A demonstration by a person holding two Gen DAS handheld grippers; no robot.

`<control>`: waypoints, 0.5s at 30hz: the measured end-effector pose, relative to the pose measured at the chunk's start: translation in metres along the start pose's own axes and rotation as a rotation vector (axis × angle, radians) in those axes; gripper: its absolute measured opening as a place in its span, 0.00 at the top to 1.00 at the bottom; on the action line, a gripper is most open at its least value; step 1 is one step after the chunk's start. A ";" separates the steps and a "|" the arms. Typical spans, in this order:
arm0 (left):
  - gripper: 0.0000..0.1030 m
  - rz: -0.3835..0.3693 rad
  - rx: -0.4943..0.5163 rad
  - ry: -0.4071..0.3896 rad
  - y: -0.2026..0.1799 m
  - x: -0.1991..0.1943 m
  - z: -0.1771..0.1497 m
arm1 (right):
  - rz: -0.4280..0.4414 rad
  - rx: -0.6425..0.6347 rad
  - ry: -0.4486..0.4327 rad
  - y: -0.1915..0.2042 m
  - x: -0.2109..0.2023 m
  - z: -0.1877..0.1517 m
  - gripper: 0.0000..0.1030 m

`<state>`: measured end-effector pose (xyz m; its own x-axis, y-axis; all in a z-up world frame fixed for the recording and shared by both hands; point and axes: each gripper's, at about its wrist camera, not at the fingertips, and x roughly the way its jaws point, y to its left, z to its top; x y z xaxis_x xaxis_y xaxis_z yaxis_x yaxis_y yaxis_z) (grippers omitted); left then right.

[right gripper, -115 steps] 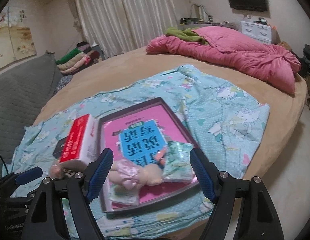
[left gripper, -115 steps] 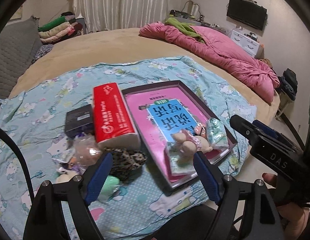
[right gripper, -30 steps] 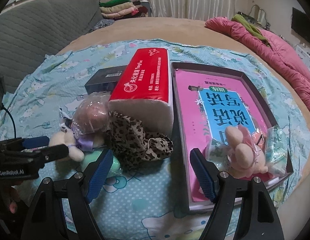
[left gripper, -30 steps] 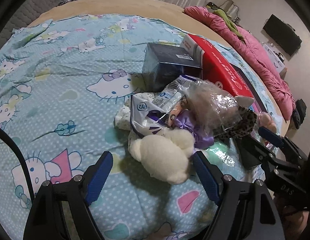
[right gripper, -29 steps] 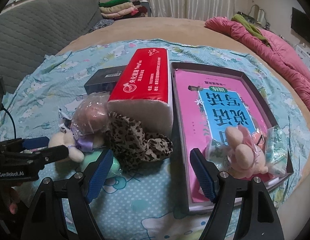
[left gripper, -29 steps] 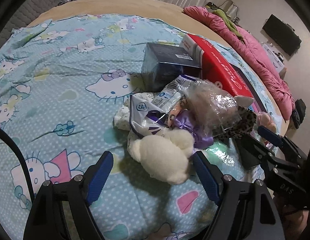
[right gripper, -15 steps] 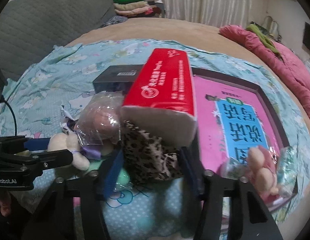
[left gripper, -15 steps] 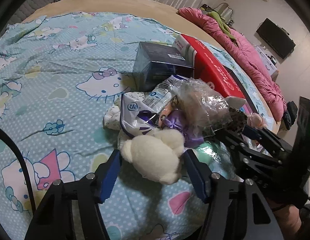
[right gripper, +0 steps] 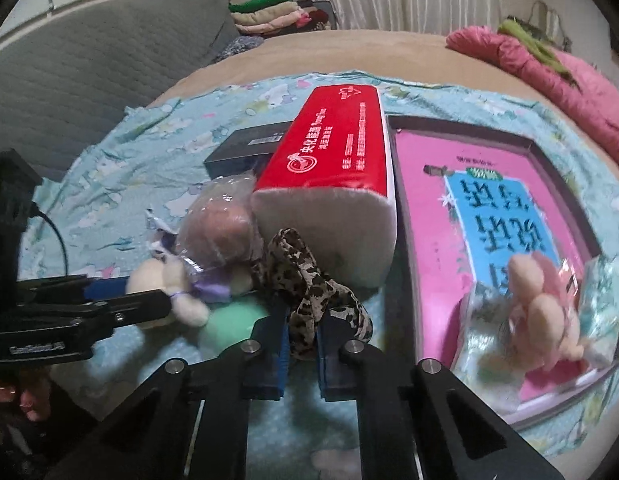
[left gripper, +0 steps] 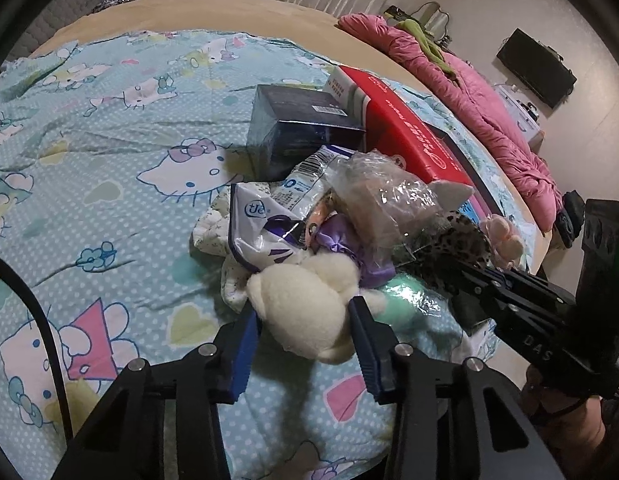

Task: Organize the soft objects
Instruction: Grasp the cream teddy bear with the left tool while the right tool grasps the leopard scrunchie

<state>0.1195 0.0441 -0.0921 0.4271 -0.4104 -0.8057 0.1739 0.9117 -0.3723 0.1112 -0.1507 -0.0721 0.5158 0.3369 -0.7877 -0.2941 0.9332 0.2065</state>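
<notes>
Fingers of left gripper (left gripper: 303,334) pinch cream plush toy (left gripper: 309,312) at near edge of blue blanket (left gripper: 89,160). Right gripper (right gripper: 301,344) clamps leopard-print fabric (right gripper: 309,280) just beside. Behind: bagged toys, red tissue pack (right gripper: 337,148), dark box (left gripper: 301,128). Pink book tray (right gripper: 529,200) toward blanket's right edge.
</notes>
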 end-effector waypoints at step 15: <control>0.59 0.033 0.003 -0.019 -0.011 -0.031 -0.016 | 0.024 0.013 -0.097 0.003 -0.046 -0.001 0.92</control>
<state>0.0898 0.0465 -0.0707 0.4497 -0.3796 -0.8085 0.1620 0.9248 -0.3441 0.0862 -0.1634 -0.0357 0.5849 0.3688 -0.7224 -0.2967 0.9262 0.2327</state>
